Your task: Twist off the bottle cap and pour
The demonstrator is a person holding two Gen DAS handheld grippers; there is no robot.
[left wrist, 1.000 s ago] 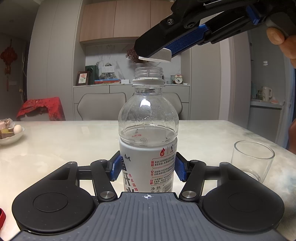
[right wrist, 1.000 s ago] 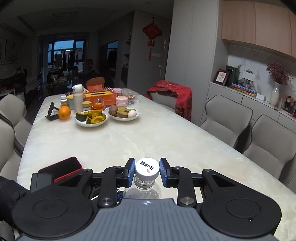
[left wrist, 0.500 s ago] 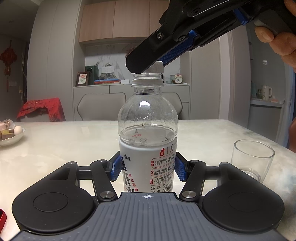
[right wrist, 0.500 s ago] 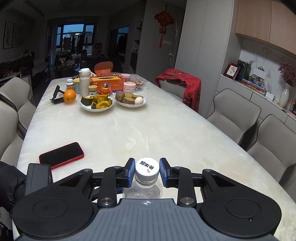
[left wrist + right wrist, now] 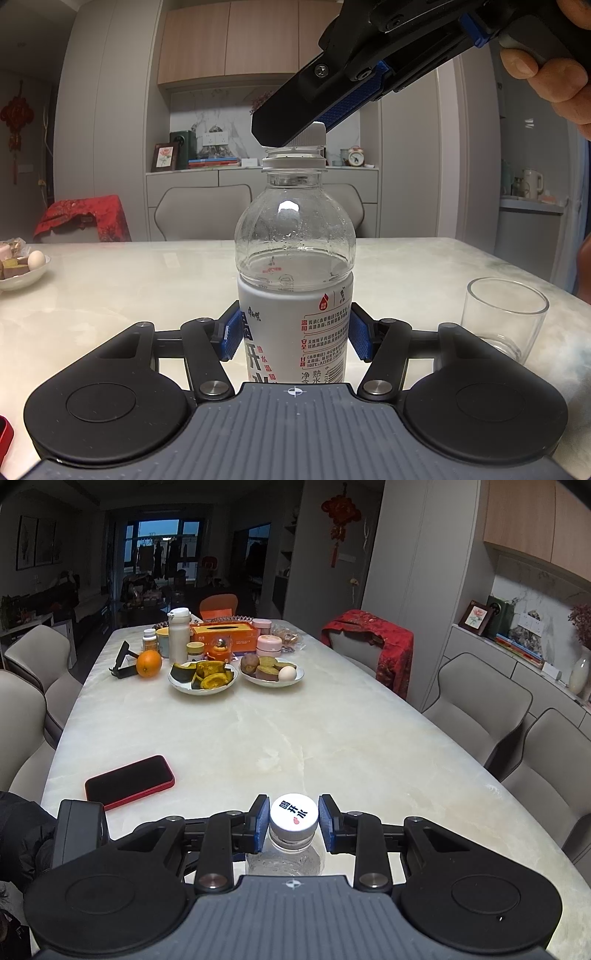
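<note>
A clear water bottle (image 5: pixel 294 280) stands upright at the centre of the left wrist view on a pale marble table (image 5: pixel 110 295). The left gripper (image 5: pixel 294 338) clamps its blue pads against the bottle's white label from both sides. From the upper right, the right gripper (image 5: pixel 293 821) reaches down at a slant and pinches the white cap (image 5: pixel 294 812), which sits tilted on the bottle's neck. An empty glass (image 5: pixel 504 317) stands at the right edge. A red phone (image 5: pixel 129 781) lies at the left of the right wrist view.

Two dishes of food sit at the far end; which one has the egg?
The right-hand dish: a white egg lies beside sweet potatoes. The left dish holds pumpkin pieces.
</note>
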